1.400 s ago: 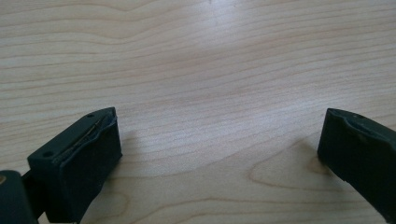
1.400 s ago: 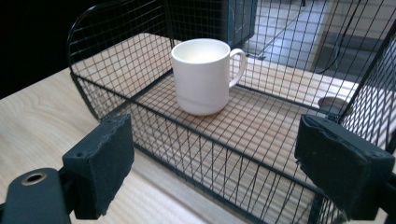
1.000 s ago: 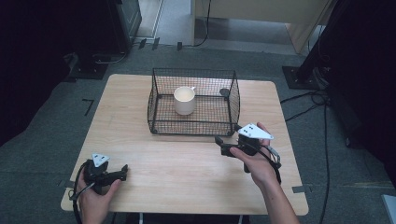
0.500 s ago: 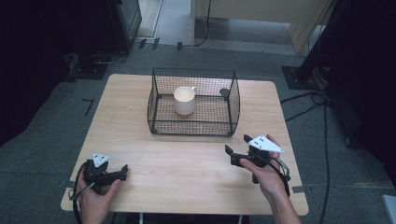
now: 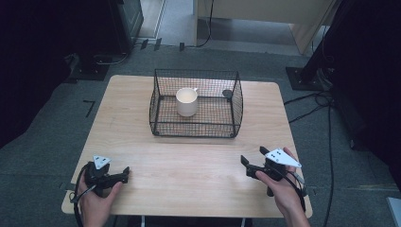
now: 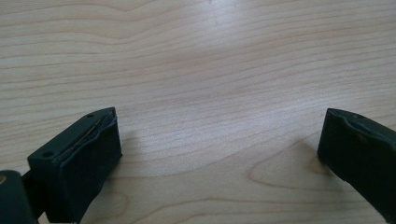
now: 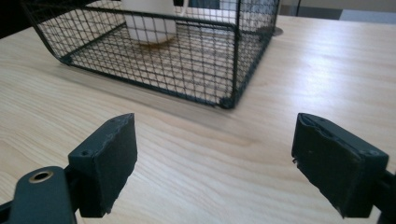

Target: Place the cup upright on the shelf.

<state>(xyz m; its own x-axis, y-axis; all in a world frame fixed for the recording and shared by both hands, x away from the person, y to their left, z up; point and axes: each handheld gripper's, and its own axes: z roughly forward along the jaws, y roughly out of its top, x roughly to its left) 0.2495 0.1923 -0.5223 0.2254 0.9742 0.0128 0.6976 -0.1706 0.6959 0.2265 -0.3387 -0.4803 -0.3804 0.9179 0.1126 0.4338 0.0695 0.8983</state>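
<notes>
**Cup rests in the wire basket while both tools sit empty at the near edge**

The white cup (image 5: 187, 101) stands upright inside the black wire basket (image 5: 239, 99), toward its left half, at the middle of the far part of the counter (image 5: 198, 165). It looks like glazed ceramic: stiff, fairly light, smooth enough to slip, and likely to chip if knocked against the wire. Its small handle points toward the far side. The surest hold is probably across the rim, one jaw inside and one outside, coming down through the basket's open top; the handle looks too small and too awkwardly turned to be a good target. A small dark round object (image 5: 227, 93) lies at the basket's far right corner; what it is cannot be told.

The right tool (image 5: 252, 159) is at the near right of the counter, its jaws wide apart with nothing between them; in the right gripper view they frame the basket's near corner. Against the earlier frames, this tool has drawn back from just beside the basket toward the near edge and sunk lower. The left tool (image 5: 126, 173) has stayed at the near left, jaws wide open over bare wood.
</notes>
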